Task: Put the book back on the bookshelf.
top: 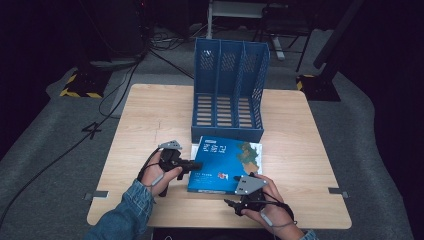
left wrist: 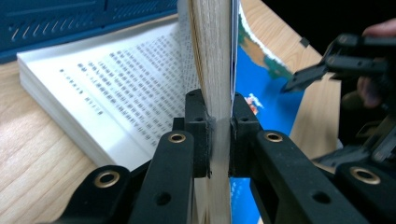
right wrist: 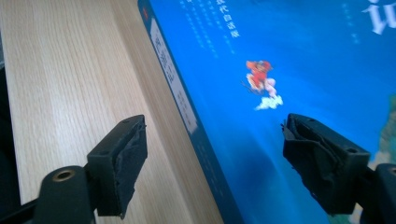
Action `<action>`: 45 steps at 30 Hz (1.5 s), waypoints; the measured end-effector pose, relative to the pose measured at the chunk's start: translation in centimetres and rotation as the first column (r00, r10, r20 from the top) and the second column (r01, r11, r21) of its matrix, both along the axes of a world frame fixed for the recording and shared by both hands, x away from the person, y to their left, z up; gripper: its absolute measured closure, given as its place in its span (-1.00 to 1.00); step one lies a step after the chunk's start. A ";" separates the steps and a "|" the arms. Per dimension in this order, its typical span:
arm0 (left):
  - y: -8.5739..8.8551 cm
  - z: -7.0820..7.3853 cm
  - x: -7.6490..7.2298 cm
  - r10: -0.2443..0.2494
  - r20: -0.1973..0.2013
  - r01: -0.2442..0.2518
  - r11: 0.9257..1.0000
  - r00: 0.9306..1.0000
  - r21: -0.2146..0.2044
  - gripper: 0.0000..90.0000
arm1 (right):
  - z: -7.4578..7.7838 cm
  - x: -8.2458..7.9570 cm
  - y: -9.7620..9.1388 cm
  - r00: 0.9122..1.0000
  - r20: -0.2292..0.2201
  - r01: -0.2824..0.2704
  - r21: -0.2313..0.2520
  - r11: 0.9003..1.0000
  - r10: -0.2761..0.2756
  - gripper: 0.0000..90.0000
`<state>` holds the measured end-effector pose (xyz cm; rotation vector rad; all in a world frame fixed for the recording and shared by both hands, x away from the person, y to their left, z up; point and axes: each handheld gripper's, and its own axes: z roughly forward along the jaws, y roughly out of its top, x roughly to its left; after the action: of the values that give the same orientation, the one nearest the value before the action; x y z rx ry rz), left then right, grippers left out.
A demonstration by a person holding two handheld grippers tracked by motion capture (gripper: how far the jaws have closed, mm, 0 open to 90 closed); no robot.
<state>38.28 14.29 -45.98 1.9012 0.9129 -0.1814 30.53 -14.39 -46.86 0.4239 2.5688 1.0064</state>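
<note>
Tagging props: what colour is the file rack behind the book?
Blue file rack, with perforated dividers; clearest in the high view.

The file rack (top: 230, 90) stands at the middle of the far edge of the tabletop (top: 150, 115). The book (top: 220, 165) lies just before the rack, towards the near edge. The left gripper (top: 192, 165) is at the book's left edge, the right gripper (top: 231, 204) at its near right corner.

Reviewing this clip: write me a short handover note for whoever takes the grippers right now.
Left gripper: shut on the front cover and a sheaf of pages of the blue paperback book, lifting them open.
Right gripper: open, jaws straddling the book's spine edge, gripping nothing.
The book lies on the light wooden table, just in front of the blue three-slot file rack.
Done: cover raised.
Left: probably grasping the book; the rack's slots look empty.
</note>
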 end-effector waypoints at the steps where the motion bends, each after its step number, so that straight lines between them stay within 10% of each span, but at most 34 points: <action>1: -0.1 0.3 0.0 0.003 -0.007 -0.003 1.000 1.000 -0.005 0.82 | 0.1 0.0 0.2 1.000 0.007 -0.002 0.006 1.000 0.001 -0.51; 28: -3.8 6.6 0.7 0.012 -0.044 -0.007 0.994 0.999 0.112 0.82 | 1.8 -0.2 5.0 0.981 0.193 -0.036 0.108 0.993 0.015 -0.59; 45: -3.1 5.0 1.2 0.037 -0.120 -0.025 0.995 0.992 0.101 0.82 | -1.3 0.5 7.7 0.918 0.375 0.122 0.044 0.992 -0.129 -1.00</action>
<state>39.53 11.21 -40.99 1.9833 1.0507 -0.2396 31.08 -6.66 -48.21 0.3550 2.1611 0.9623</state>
